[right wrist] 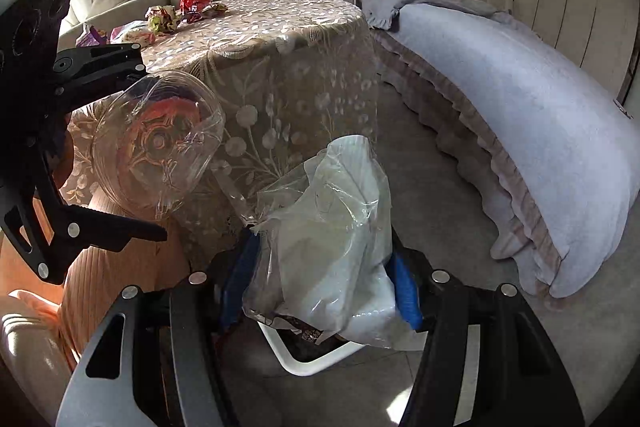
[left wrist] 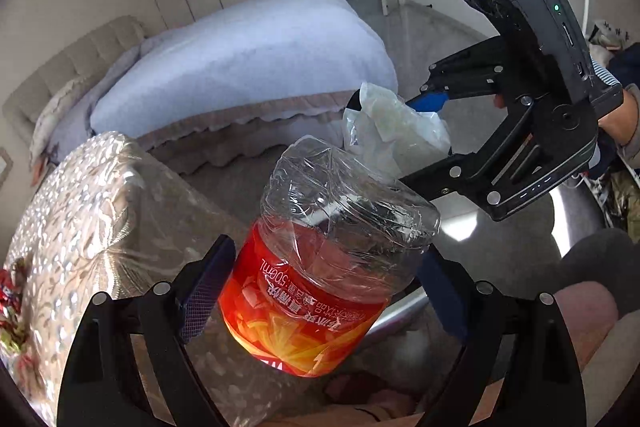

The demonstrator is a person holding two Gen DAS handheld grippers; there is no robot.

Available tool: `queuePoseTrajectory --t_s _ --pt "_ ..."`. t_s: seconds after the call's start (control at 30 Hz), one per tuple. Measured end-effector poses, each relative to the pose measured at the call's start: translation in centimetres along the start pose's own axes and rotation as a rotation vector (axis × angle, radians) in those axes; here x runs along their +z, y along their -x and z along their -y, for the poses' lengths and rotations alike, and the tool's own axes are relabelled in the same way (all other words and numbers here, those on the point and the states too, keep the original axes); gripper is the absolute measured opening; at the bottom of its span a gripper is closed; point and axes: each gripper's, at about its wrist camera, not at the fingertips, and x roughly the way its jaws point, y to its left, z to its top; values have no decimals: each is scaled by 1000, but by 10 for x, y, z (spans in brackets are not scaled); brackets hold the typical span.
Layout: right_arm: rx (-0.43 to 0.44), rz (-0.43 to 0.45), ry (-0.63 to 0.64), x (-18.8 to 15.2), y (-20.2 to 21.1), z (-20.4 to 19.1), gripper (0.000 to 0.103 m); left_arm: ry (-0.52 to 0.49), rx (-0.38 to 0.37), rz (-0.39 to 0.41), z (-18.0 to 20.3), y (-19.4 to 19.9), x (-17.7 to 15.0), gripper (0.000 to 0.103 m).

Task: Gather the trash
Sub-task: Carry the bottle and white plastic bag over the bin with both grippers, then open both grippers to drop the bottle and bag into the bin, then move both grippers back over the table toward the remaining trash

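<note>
In the left wrist view, the left gripper [left wrist: 320,291] stands wide, its two pads pressed on the sides of a crumpled clear bottle [left wrist: 320,267] with a red label. The bottle points away from the camera, base farthest. Far to the right, the right gripper [left wrist: 436,119] holds a crumpled clear bag [left wrist: 396,131] between its blue pads. A round table under a flowered cloth [left wrist: 88,211] sits to the left, with bright wrappers [left wrist: 10,303] at its near left edge. A bed [left wrist: 248,67] with a pale blue cover lies farther back.

In the right wrist view, the right gripper [right wrist: 324,283] is about half open, its pads closed on the bag [right wrist: 332,247], which bulges up between them. A white bin rim [right wrist: 308,359] shows just below the bag. To the left, the left gripper [right wrist: 132,151] carries the bottle [right wrist: 160,147], base toward the camera. Behind stands the table [right wrist: 288,67], with wrappers [right wrist: 180,11] on its far left part, and the bed [right wrist: 520,99] stretches along the right.
</note>
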Motion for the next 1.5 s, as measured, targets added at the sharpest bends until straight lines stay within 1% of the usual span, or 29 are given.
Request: queuePoseTrajectory --t_s 0.13,0.3,0.4,0.5,0.53,0.57,0.6,0.63,0.7,0.77,0.9,1.0,1.3,1.5 --pt "9 -40 -29 -10 -17 13 62 -8 -58 -63 2 -36 -1 87" --pt "32 -90 -35 -15 -41 23 62 -15 -101 -125 -2 -73 -2 87" --pt "15 -119 -67 -15 -60 36 62 -8 -133 -153 -4 -91 -2 87" --pt "49 -140 -80 -14 -77 45 63 -21 -155 -170 -2 -103 -3 87" --pt "72 -156 -70 -15 -82 44 69 -27 -151 -168 -1 -106 -3 89" --pt "78 -178 -51 -16 -88 44 89 -35 -143 -164 -1 -110 -4 94" --pt "66 -190 -33 -18 -93 43 101 -39 -147 -170 -3 -113 -8 99" --pt "54 -195 -14 -20 -96 42 99 -38 -155 -181 -5 -117 -10 99" --pt "52 -224 6 -24 -104 42 99 -44 -154 -198 -5 -125 -13 99" --pt "44 -233 14 -27 -107 43 99 -50 -152 -212 -5 -130 -15 99" --pt "48 -252 7 -29 -113 44 99 -39 -167 -220 -10 -135 -17 99" --pt "45 -258 8 -28 -115 44 99 -28 -164 -217 -13 -136 -18 99" --pt "45 -241 40 -24 -107 38 99 -36 -152 -199 -9 -126 -14 99" --pt "26 -210 44 -21 -88 34 99 -37 -128 -164 -7 -106 -9 99"
